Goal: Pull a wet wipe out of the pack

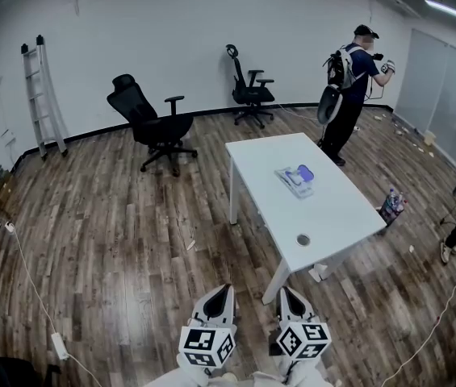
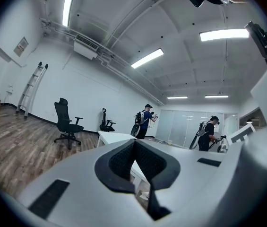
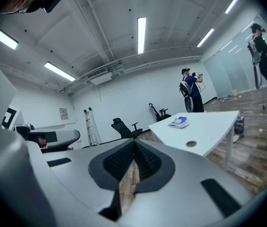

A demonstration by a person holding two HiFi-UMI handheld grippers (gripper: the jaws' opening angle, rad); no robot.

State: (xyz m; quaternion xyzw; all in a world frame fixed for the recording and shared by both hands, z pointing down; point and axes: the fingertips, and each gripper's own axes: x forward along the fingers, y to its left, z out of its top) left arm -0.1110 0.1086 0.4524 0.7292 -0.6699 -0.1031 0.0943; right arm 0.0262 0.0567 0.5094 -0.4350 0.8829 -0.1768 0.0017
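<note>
The wet wipe pack (image 1: 296, 180), pale with a blue lid, lies flat near the middle of the white table (image 1: 332, 216). Both grippers are at the bottom of the head view, short of the table's near corner and well away from the pack. My left gripper (image 1: 218, 297) is shut and holds nothing. My right gripper (image 1: 292, 301) is shut and empty too. In the right gripper view the pack (image 3: 179, 122) shows far ahead on the table, beyond the right gripper's (image 3: 134, 143) closed tips. The left gripper view shows the left gripper's (image 2: 134, 143) tips together and the table edge (image 2: 116, 137) behind them.
A round cable hole (image 1: 303, 239) sits in the table's near end. Two black office chairs (image 1: 151, 123) (image 1: 249, 91) and a ladder (image 1: 42, 95) stand by the far wall. A person (image 1: 349, 95) stands beyond the table. A bottle (image 1: 392, 204) and cables (image 1: 34, 297) lie on the wooden floor.
</note>
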